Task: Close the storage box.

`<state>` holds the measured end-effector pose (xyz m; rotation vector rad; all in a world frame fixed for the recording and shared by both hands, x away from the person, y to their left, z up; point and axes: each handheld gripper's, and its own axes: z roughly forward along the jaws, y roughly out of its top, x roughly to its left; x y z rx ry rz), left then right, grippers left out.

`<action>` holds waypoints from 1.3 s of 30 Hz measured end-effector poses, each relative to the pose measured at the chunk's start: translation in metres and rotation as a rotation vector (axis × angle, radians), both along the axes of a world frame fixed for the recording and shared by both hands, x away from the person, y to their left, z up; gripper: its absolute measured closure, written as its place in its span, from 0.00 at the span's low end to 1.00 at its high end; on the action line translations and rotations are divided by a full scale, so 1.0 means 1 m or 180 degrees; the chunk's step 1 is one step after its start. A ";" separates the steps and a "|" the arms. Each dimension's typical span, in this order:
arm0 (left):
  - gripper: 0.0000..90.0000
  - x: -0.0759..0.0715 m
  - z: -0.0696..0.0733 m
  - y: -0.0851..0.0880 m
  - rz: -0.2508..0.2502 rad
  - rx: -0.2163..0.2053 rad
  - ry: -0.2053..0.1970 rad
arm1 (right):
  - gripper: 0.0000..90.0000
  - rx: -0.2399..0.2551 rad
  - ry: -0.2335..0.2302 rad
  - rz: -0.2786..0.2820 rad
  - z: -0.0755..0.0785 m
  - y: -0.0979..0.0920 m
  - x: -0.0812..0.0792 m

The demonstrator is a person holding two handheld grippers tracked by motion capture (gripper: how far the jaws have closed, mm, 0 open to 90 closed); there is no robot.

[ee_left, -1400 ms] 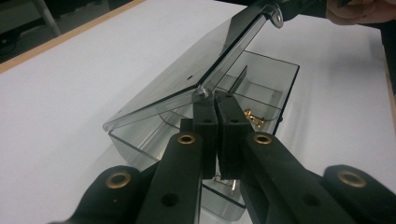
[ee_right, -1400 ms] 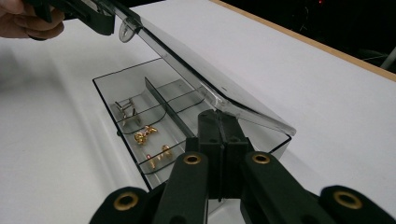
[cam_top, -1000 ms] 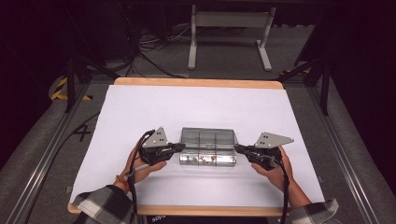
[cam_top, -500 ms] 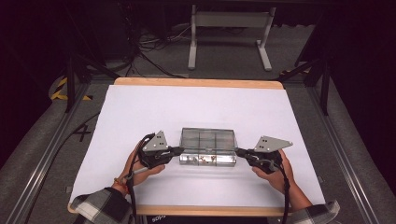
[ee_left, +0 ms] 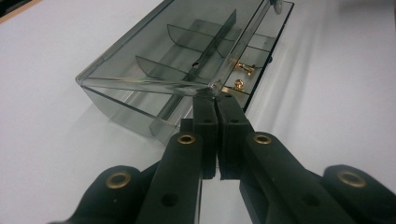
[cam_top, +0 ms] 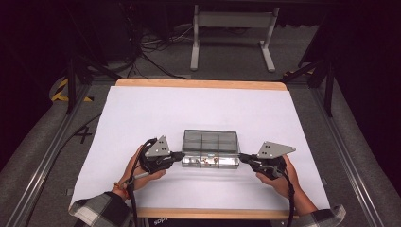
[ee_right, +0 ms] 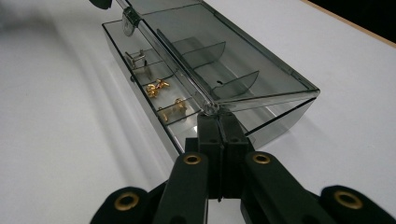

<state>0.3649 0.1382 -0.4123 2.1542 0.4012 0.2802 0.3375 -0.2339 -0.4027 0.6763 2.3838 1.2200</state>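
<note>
Two tools, left tool (cam_top: 182,156) and right tool (cam_top: 241,156), jaws pressed together, touch opposite ends of the clear organiser box (cam_top: 210,147) lying between them on the tabletop (cam_top: 142,109). Its lid (ee_left: 154,56) looks partly raised at their tips; opening it fully seems left to do.

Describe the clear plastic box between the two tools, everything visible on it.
The clear plastic box is smoky grey and transparent, long and shallow, with thin dividers forming compartments. It lies flat on the white table cover, lid partly raised. Small gold pieces and a silver one lie in the front compartments. The left tool and right tool, both shut, meet its two ends.
</note>
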 end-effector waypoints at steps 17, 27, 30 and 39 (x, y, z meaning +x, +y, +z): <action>0.98 -0.003 -0.008 0.000 -0.0023 0.0115 0.0027 | 1.00 -0.0116 0.0032 0.0014 -0.006 0.000 -0.003; 0.97 -0.004 -0.013 0.002 -0.0045 0.0221 0.0037 | 1.00 -0.0225 0.0073 0.0008 -0.013 0.002 -0.005; 0.97 -0.005 -0.014 0.003 -0.0048 0.0224 0.0047 | 1.00 -0.0269 0.0089 0.0016 -0.015 0.002 -0.006; 0.97 -0.006 -0.017 0.005 -0.0050 0.0236 0.0072 | 1.00 -0.0279 0.0109 -0.0003 -0.017 0.001 -0.007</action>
